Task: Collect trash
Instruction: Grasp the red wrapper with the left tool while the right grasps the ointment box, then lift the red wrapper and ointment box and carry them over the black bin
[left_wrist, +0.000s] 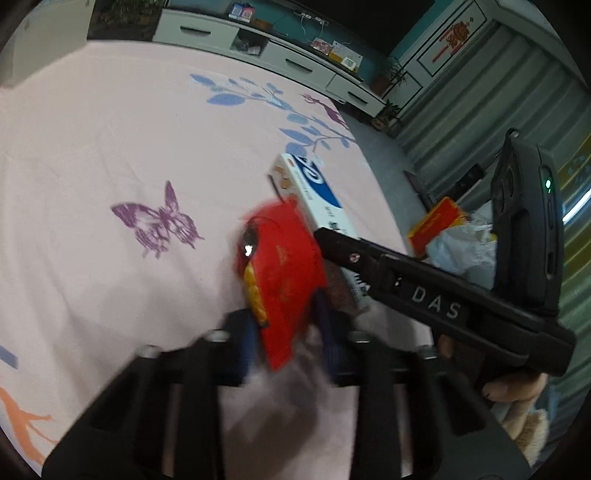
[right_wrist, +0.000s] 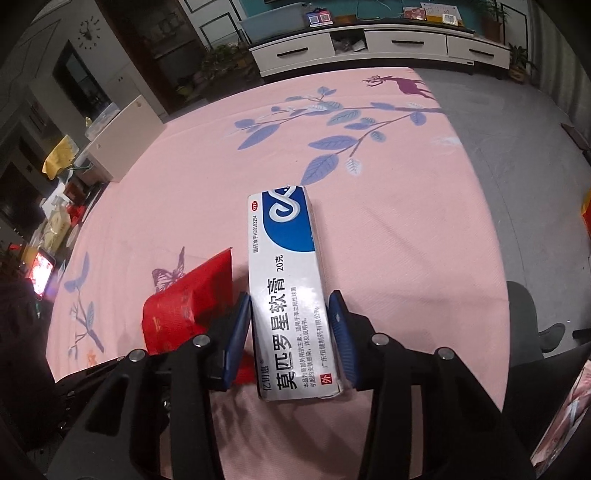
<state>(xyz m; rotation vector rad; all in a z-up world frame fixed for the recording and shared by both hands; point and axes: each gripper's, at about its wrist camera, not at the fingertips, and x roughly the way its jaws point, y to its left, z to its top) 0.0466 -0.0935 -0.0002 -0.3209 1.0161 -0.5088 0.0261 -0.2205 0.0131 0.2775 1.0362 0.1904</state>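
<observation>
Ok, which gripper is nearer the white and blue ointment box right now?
Right. The right gripper straddles the ointment box, a pad on each side. The left gripper sits beside the box, clamped on the red packet.

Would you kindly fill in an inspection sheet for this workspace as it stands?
Surface: pink printed cloth, flat.
Job's things: red packet in left gripper; blue-white ointment box lying between right gripper fingers, pads at its sides.
Clutter: bag of rubbish past the cloth's edge.
Grippers: left shut on the packet; right closing on the box.
Cables: white leads on far cabinet.
Surroundings: potted plants, wall clock.
</observation>
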